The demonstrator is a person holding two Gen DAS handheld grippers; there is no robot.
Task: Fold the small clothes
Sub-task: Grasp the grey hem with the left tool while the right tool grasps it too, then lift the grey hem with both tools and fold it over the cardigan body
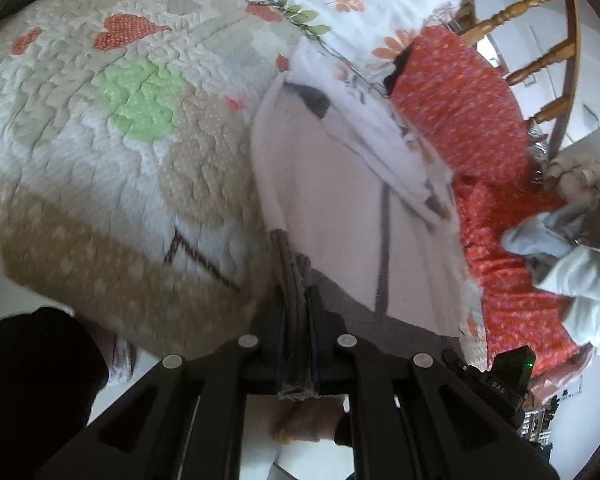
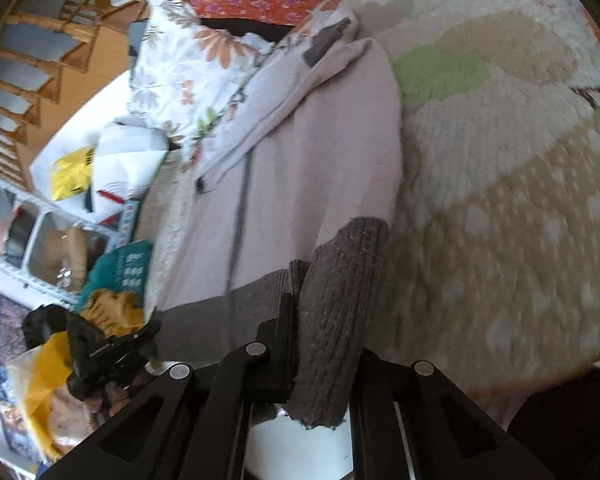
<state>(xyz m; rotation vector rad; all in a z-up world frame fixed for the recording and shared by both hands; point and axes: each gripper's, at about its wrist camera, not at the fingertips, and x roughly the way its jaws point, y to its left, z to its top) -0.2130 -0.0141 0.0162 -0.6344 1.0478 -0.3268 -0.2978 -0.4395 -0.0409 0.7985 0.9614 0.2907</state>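
A pale pink garment [image 1: 332, 208] with a grey ribbed hem lies stretched over a quilted bed cover [image 1: 100, 128]. It also shows in the right wrist view [image 2: 308, 160]. My left gripper [image 1: 298, 296] is shut on the grey ribbed hem [image 1: 288, 264] at one corner. My right gripper [image 2: 324, 320] is shut on the grey ribbed hem [image 2: 340, 280] at the other corner. The garment's far end with a dark patch [image 1: 316, 100] rests near a floral pillow [image 1: 340, 4]. The other gripper shows at the lower left of the right wrist view [image 2: 104, 352].
An orange patterned cloth [image 1: 460, 104] lies right of the garment, with a heap of grey-white clothes [image 1: 572, 248] on it. A wooden chair [image 1: 540, 52] stands behind. Shelves and bags [image 2: 60, 240] stand at the left in the right wrist view.
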